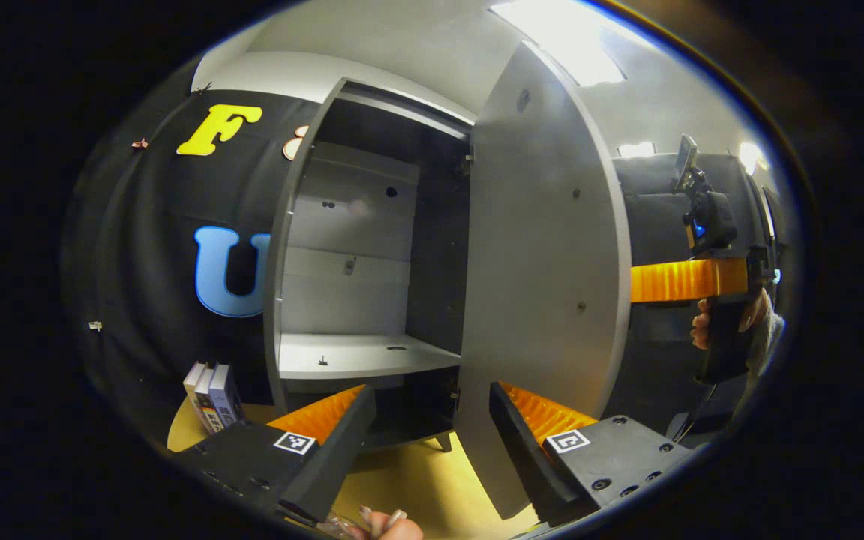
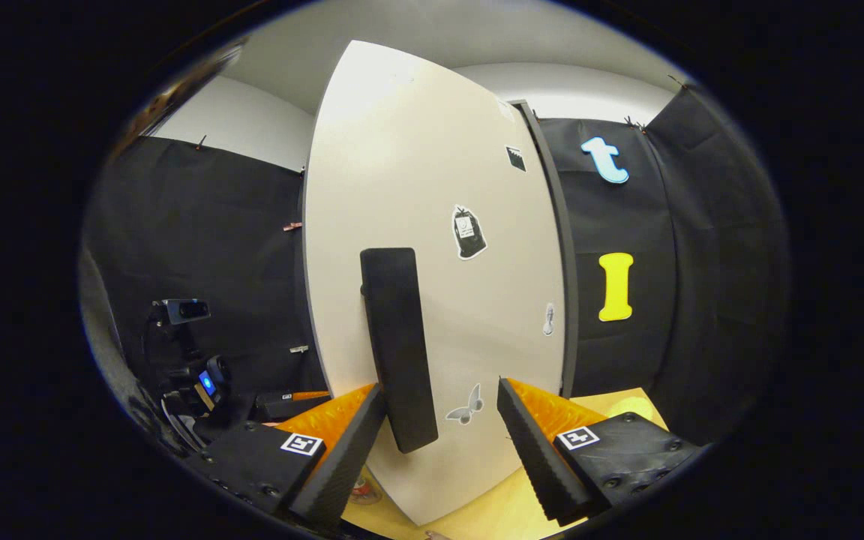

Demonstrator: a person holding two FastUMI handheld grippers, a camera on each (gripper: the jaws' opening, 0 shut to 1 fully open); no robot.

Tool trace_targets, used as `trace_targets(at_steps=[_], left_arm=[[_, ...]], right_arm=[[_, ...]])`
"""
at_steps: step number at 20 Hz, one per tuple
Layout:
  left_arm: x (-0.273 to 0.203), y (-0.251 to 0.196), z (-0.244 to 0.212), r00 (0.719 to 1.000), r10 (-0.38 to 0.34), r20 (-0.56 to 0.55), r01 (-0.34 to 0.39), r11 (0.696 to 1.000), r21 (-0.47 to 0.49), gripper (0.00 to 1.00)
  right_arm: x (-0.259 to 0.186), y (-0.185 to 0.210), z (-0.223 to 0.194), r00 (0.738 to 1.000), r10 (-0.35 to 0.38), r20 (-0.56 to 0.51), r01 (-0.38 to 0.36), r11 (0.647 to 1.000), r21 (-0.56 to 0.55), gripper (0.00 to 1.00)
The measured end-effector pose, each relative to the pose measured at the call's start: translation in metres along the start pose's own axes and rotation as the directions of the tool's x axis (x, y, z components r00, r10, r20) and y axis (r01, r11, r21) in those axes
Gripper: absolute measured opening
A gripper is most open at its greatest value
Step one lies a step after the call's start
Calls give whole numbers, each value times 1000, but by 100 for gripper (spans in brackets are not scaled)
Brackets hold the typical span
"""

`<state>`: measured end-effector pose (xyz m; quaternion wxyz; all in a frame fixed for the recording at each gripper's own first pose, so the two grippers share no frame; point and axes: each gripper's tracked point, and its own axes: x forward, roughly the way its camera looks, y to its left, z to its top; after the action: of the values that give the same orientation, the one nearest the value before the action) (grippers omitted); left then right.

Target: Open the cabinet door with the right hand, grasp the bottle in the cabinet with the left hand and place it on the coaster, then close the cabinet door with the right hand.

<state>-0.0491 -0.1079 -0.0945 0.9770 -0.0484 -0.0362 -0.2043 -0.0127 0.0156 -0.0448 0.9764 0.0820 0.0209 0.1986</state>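
Left tongs (image 1: 428, 442): two ribbed wedge fingers on black blocks with round screws and a square black-and-white marker on each. Right tongs (image 2: 439, 442) are built the same. At three o'clock in the left gripper view, a hand (image 1: 709, 330) with long nails and a grey sleeve (image 1: 773, 334).

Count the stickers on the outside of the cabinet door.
4 on the cabinet door: one near the top right, one mid-door, one at the right edge, a butterfly low down. The handle may hide more.
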Motion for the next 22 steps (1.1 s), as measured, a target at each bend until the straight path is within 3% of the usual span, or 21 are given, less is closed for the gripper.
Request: trace_targets(at_steps=[7,9,14,18,22], left_arm=[[-35,47,15,992,130,-2,-130,992,8,95],[-40,56,18,987,159,-10,-159,987,27,95],[-34,49,23,987,160,-26,-159,987,32,95],[-18,33,25,992,129,-14,-129,992,2,95],[-2,23,28,992,122,-6,-122,992,1,95]], right_arm=[[36,42,-1,993,121,6,-120,992,-42,98],[35,38,-4,992,122,-3,-122,991,-58,98],[38,-17,-7,995,-76,65,86,984,-156,98],[44,-40,-20,982,-174,75,181,978,-104,98],[40,-58,-9,964,-229,137,247,959,-140,98]])
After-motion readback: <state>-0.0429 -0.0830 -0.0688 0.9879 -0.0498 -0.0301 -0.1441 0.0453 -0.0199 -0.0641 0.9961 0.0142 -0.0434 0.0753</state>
